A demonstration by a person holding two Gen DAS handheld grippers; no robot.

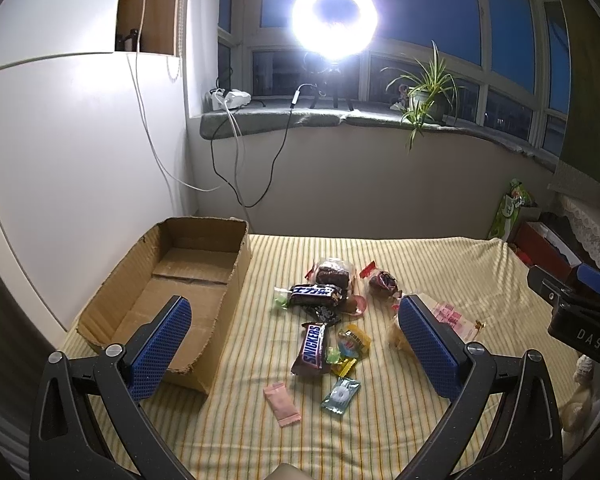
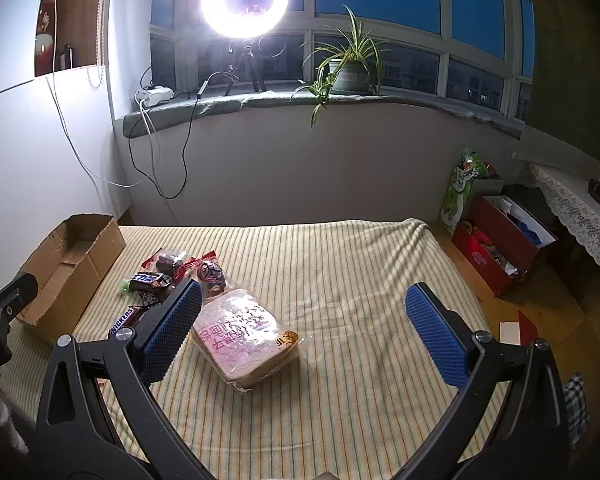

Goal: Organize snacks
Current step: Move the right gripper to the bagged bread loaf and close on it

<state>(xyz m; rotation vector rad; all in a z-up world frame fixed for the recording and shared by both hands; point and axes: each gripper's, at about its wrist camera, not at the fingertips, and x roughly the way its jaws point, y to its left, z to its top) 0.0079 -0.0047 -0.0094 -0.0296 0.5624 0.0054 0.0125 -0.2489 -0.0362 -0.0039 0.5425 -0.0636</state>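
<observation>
The left gripper (image 1: 296,340) is spread wide and holds nothing; it hangs above the striped cloth (image 1: 380,420), with the loose snacks between its fingers in the view. The right gripper (image 2: 304,336) is also spread wide and empty, above the same cloth.

The cardboard box (image 1: 172,280) lies open at about 10 o'clock from the snack pile, with nothing inside that I can see. I judge it is the place where the snacks should go, so its open top faces up and it stands just beside them.

In the pile, a Snickers bar (image 1: 312,348) lies near the middle. A second dark chocolate bar (image 1: 316,294) is at 12 o'clock from it, and a wrapped chocolate cake (image 1: 332,272) is further behind. A pink sachet (image 1: 282,398) lies at 7 o'clock, and a teal wrapped candy (image 1: 340,394) at 5 o'clock. The packaged sliced bread (image 2: 246,340) lies at 3 o'clock from the pile, apart from the small sweets.

No snack is in the box yet, so the sorting seems only at its beginning.
</observation>
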